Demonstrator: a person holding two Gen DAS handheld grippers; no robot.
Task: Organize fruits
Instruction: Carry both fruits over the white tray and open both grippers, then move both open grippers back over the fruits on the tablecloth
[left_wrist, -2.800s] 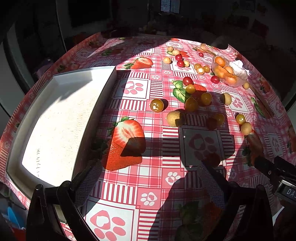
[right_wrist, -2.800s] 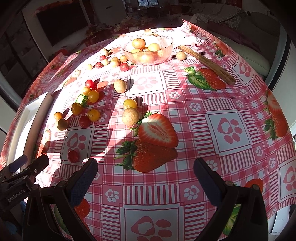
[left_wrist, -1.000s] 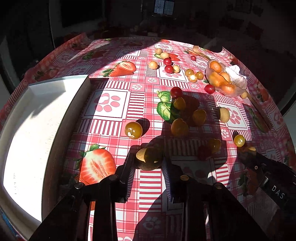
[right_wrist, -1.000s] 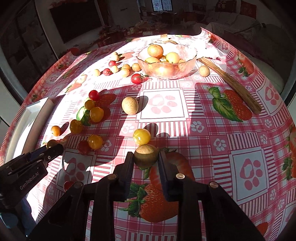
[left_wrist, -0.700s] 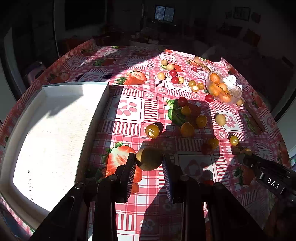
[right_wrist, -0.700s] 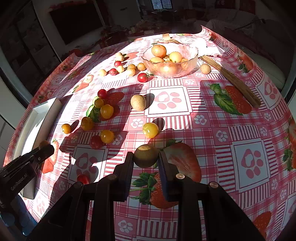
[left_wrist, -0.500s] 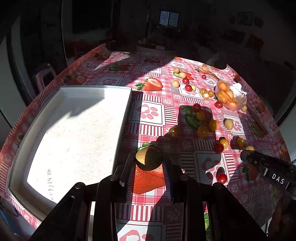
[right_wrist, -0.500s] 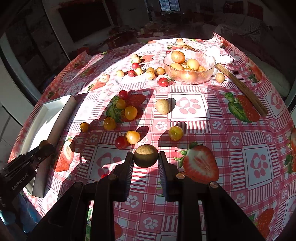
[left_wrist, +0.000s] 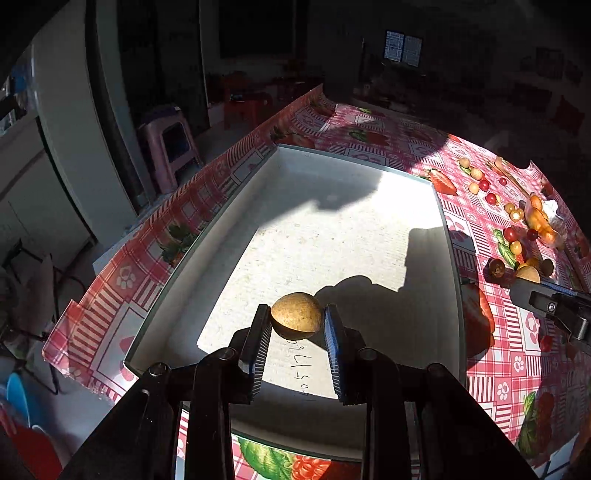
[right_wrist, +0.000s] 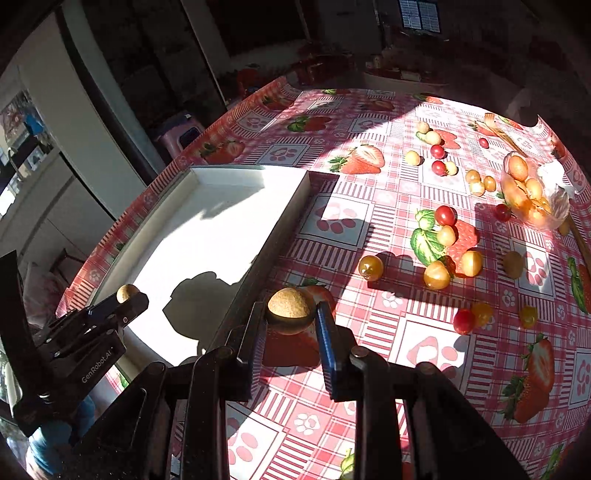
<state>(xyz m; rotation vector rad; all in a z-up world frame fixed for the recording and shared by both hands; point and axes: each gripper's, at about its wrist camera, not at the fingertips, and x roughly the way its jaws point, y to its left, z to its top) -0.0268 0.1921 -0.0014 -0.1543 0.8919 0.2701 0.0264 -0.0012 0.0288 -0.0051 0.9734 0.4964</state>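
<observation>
Since half a second ago I've swung both grippers toward the tray, each carrying a brown fruit. My left gripper has gone from the tray's right rim to over the tray floor. Its jaws are clenched on the left fruit, which looks clear of the floor, though I can't tell how high. My right gripper has crossed from the open cloth to just outside the tray's right wall, jaws clamped on the right fruit, which is still over the tablecloth.

Judgement: the left fruit is about ready to drop; the right one needs to cross the wall first. The tray holds no fruit that I can see.

The rest of the fruit lies loose at 1 to 3 o'clock in the right view: red and yellow cherries, and another brown fruit. The glass bowl sits at 2 o'clock.

Hard to make out:
- The undersides of both held fruits are in shadow.
- The tray's near edge is blocked by the gripper bodies in the left view.
- The bowl contents are glare-washed.
- The handwriting on the tray floor is partly legible at best.
</observation>
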